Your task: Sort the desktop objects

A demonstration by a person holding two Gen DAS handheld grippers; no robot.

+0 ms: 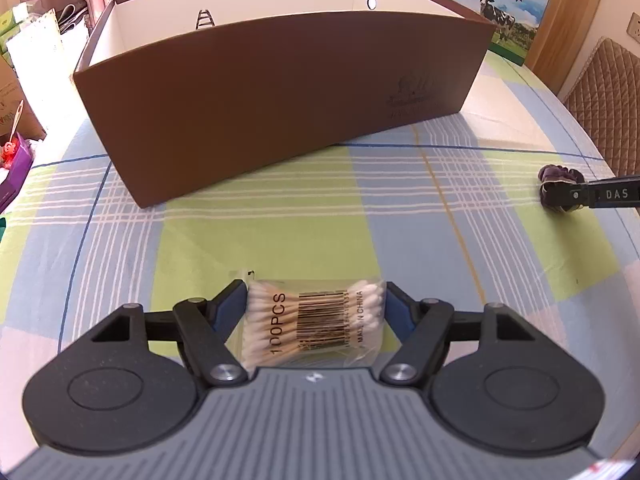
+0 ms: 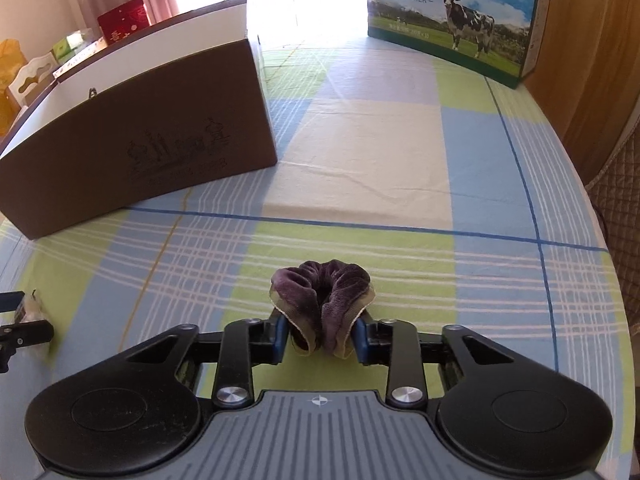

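The left gripper had its blue pads pressed against both ends of a clear packet of cotton swabs, the packet sitting crosswise between the fingers and low over the checked tablecloth. The right gripper was pinched narrow on a purple velvet scrunchie, whose folds bulged up and forward out of the grip. Whether either item had cleared the cloth could not be told from these views.

The open brown box stood ahead of the left gripper and to the left of the right one, well apart from both, with a milk carton behind it at the far edge of the table.

Both items looked caught, so the step in hand seemed to be the carry to the box. To do it well, each gripper probably needed to rise enough to clear the tall near wall before moving forward (the wall stood high in both views). The swab packet is slippery film held only by its ends, so steady pressure and a level carry would suit it. The scrunchie is soft and forgiving; it mainly risked snagging the box rim. Releasing inside, above the white interior, would avoid a bounce-out
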